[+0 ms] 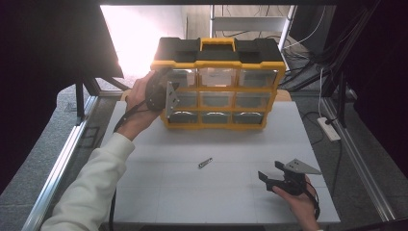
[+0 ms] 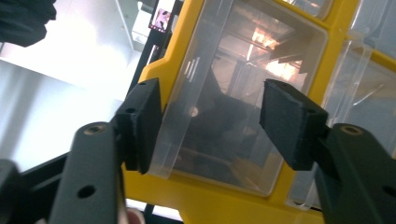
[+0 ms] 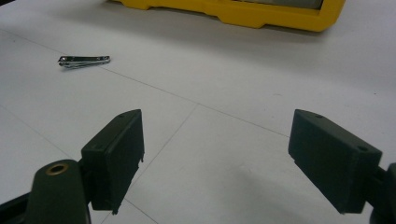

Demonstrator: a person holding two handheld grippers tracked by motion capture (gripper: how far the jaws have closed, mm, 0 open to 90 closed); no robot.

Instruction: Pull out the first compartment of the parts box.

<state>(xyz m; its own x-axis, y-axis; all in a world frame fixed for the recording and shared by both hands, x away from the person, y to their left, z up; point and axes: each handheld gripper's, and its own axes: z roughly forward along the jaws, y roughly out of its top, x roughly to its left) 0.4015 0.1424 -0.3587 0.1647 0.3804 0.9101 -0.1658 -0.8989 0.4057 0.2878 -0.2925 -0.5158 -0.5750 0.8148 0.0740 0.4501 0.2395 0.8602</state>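
The see-through drawer (image 2: 224,102) sits at the left end of the yellow box (image 1: 217,89). The left claw (image 2: 210,123) is seen spread around it, not yet pressing; its inside is blurry. The right claw (image 3: 231,158) is held wide apart over the tabletop (image 3: 224,107), the nail clipper (image 3: 84,60) lying before the box.

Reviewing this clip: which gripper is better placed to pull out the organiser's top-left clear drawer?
Left. The left gripper is already at the clear drawer, its jaws on either side of the front; contact is unclear. The right gripper sits open over the table, far from the organiser.
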